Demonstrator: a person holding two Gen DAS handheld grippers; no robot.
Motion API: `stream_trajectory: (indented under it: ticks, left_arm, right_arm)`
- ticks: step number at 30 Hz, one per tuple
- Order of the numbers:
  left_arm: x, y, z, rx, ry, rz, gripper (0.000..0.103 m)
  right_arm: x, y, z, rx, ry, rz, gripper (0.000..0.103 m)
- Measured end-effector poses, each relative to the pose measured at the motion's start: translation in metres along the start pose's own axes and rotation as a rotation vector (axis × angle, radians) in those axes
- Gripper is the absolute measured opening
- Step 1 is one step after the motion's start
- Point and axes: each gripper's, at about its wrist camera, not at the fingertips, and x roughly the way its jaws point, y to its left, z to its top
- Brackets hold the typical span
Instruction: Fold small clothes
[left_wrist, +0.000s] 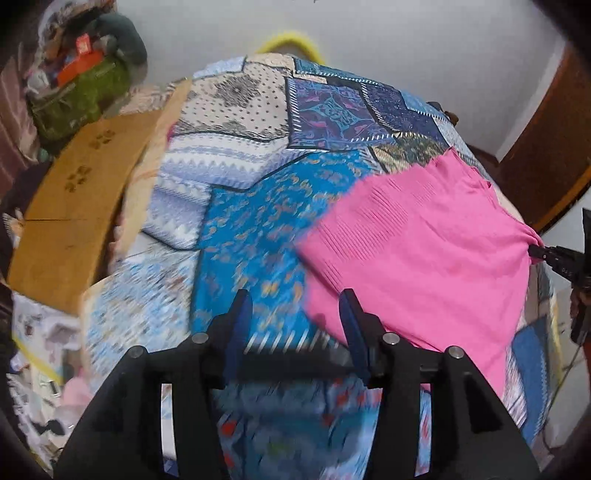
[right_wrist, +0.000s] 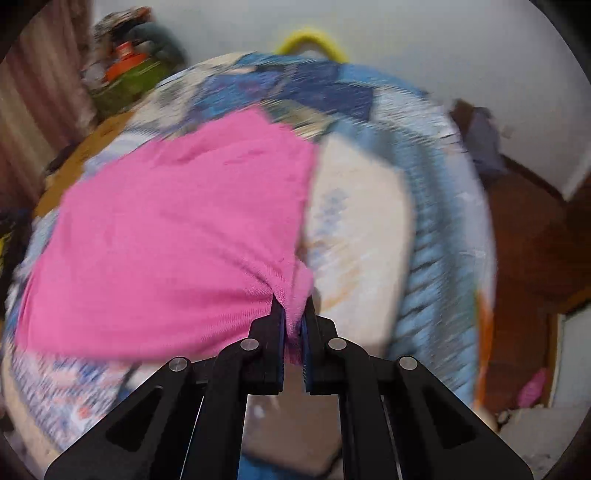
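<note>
While the pink garment (left_wrist: 417, 251) lies spread over the right half of the patchwork bedspread (left_wrist: 258, 206), my two tongs do diff. jobs, hence the asymmetry.

Right gripper (right_wrist: 294, 317): jaws pinched narrow on a bunched corner of the pink cloth; fabric puckers into radiating creases at the pinch and a tuft shows between the blue pads (right_wrist: 282, 332). Held at a corner, not mid-edge, because a corner lets me carry one side across w/o dragging the whole piece. In the left-wrist view the same gripper (left_wrist: 535, 253) shows at the far right margin, the cloth drawn to a point there, so that side is under light tension.

Left gripper (left_wrist: 293, 299): jaws wide, nothing between them. It hovers over the bedspread just beside the garment's near-left edge; its right finger (left_wrist: 351, 317) overlaps the pink hem in the view, but contact vs. hover cannot be told (motion blur). Placed there, I judge, to take the opposite corner so both ends move together.

Garment otherwise flat, ribbed bands visible, approx. one layer; fold not yet made.

Background, not involved: cardboard sheet (left_wrist: 74, 206) left of the bed, green bag (left_wrist: 77, 99) w/ clutter behind, yellow hoop (left_wrist: 291, 40) at the far end.

Risk: pulling right-only would skew the cloth.
</note>
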Motion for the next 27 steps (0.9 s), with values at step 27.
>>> stream_trajectory:
  ticks: [27]
  left_arm:
    - [0.059,-0.059,-0.002,0.109,0.085,-0.027,0.007]
  right_arm:
    - [0.001,0.082,-0.067,0.077,0.137,0.305,0.045]
